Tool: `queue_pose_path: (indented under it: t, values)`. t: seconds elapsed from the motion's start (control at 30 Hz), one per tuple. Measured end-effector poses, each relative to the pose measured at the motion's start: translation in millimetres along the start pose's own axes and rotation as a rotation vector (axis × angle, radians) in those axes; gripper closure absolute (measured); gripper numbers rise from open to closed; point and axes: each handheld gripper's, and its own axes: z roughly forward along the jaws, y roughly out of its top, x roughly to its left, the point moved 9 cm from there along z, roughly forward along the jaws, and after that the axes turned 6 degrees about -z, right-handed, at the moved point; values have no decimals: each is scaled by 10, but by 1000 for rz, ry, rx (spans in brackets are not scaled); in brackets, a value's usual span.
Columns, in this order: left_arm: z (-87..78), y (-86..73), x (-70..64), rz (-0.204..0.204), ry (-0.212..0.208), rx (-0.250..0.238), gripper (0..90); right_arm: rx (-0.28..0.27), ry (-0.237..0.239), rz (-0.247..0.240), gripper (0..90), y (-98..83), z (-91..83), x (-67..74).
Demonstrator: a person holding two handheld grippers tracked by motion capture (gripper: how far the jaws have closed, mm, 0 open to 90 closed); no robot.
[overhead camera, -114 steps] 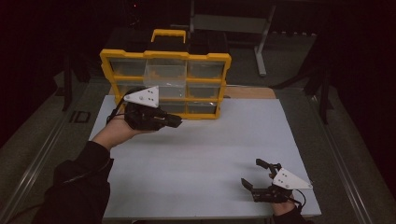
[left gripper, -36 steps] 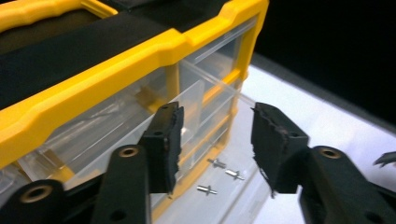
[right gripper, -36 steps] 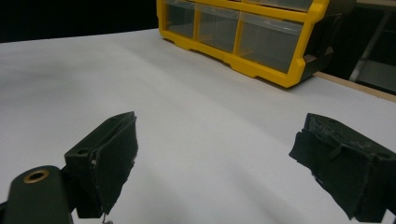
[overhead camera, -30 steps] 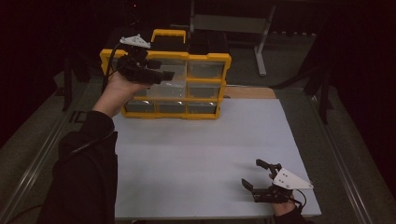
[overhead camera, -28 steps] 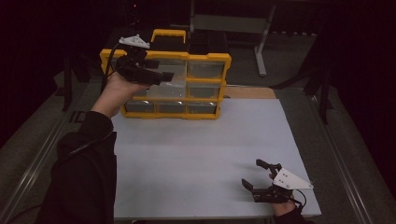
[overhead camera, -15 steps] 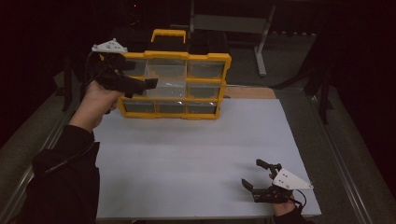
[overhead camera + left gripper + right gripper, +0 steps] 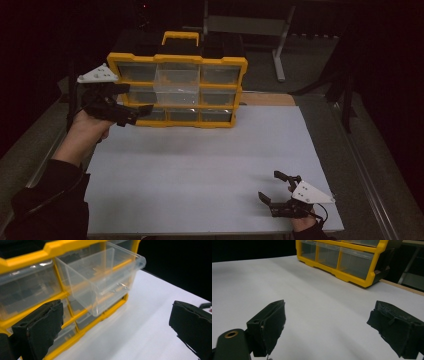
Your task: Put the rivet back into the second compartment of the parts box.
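At the far left the left gripper (image 7: pixel 131 112) hangs beside the one yellow cabinet (image 7: pixel 176 90), its jaws just spread apart, nothing between them. One clear drawer (image 7: pixel 100 277) of the nine juts out, top middle. The right gripper (image 7: pixel 276 191) rests near right, jaws apart.

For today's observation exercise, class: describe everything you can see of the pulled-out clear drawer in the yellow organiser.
The clear drawer is a see-through plastic box with thin walls and a rounded front lip. It sits in the top row, middle column of the yellow organiser, slid partly forward so that it juts out beyond the shut drawers beside it. It stays level, carried by its slot. It looks empty, though glare makes this uncertain. Nothing grips it: the left gripper stands open in front of it, apart from it.
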Motion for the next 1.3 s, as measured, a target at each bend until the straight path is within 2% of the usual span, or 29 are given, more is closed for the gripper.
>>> queue_pose_path:
  t: [0.03, 0.13, 0.17, 0.2, 0.23, 0.33, 0.37, 0.43, 0.5, 0.57, 0.6, 0.63, 0.67, 0.7, 0.73, 0.77, 0.8, 0.83, 0.87, 0.9, 0.93, 0.97, 1.0, 1.03, 1.1, 1.13, 1.17, 1.2, 1.3]
  values:
    - [-23, -88, -3, 3, 0, 6, 0, 0, 1, -2, 116, 1, 2, 3]
    - [-32, -180, 3, 2, 7, 12, 0, 1, 1, -2, 116, -1, 3, 2]
    - [-25, -275, 7, 5, 19, 20, 0, 0, 1, 0, 116, 1, 1, 1]
    - [-25, -275, 7, 5, 19, 20, 0, 0, 1, 0, 116, 1, 1, 1]
    - [-20, -354, 22, 16, 43, 7, 0, -1, 1, 0, 116, 2, 0, 1]
    - [-11, -438, 23, 4, 32, 7, 0, 1, 3, 0, 115, -3, 2, 2]
    - [2, -500, 32, 12, 45, 20, 0, 2, 4, 1, 115, -5, 5, 4]
    - [28, -628, 21, 6, 36, 36, 0, 3, 5, 0, 116, -6, 5, 7]
    - [40, -678, 12, 5, 35, 40, 0, 4, 6, -2, 116, -6, 2, 7]
    - [105, -853, -11, 7, 21, 54, 0, 2, 4, 5, 115, -4, -3, 2]
    - [105, -853, -11, 7, 21, 54, 0, 2, 4, 5, 115, -4, -3, 2]
    - [159, -994, -26, 13, 12, 72, 0, 3, 5, 5, 116, -5, 0, 5]
    - [159, -994, -26, 13, 12, 72, 0, 3, 5, 5, 116, -5, 0, 5]
    - [206, -1128, -40, 23, 16, 80, 0, 2, 6, -5, 116, -2, 2, 8]
    - [206, -1128, -40, 23, 16, 80, 0, 2, 6, -5, 116, -2, 2, 8]
    - [242, -1250, -84, 13, -22, 88, 0, 3, 6, -1, 116, -3, 1, 10]
    - [242, -1250, -84, 13, -22, 88, 0, 3, 6, -1, 116, -3, 1, 10]
    - [277, -1374, -113, 16, -33, 107, 0, 4, 5, 5, 116, -6, 1, 9]
    - [277, -1374, -113, 16, -33, 107, 0, 4, 5, 5, 116, -6, 1, 9]
    - [308, -1484, -143, 11, -50, 120, 0, 3, 4, 3, 116, -7, -1, 3]
    - [308, -1484, -143, 11, -50, 120, 0, 3, 4, 3, 116, -7, -1, 3]
    - [326, -1579, -171, 18, -51, 133, 0, 3, 4, 3, 116, -5, -2, 3]
    - [326, -1579, -171, 18, -51, 133, 0, 3, 4, 3, 116, -5, -2, 3]
    - [340, -1662, -211, 8, -70, 142, 0, 2, 6, 0, 115, -4, -1, 7]
    - [355, -1749, -256, 16, -88, 154, 0, 3, 7, 0, 115, -4, 1, 9]
    - [355, -1749, -256, 16, -88, 154, 0, 3, 7, 0, 115, -4, 1, 9]
    - [373, -1841, -300, 22, -98, 169, 0, 4, 5, 1, 116, -6, -2, 7]
    - [373, -1841, -300, 22, -98, 169, 0, 4, 5, 1, 116, -6, -2, 7]
    - [379, -2016, -363, 15, -125, 182, 0, 3, 1, 6, 115, -8, -7, 0]
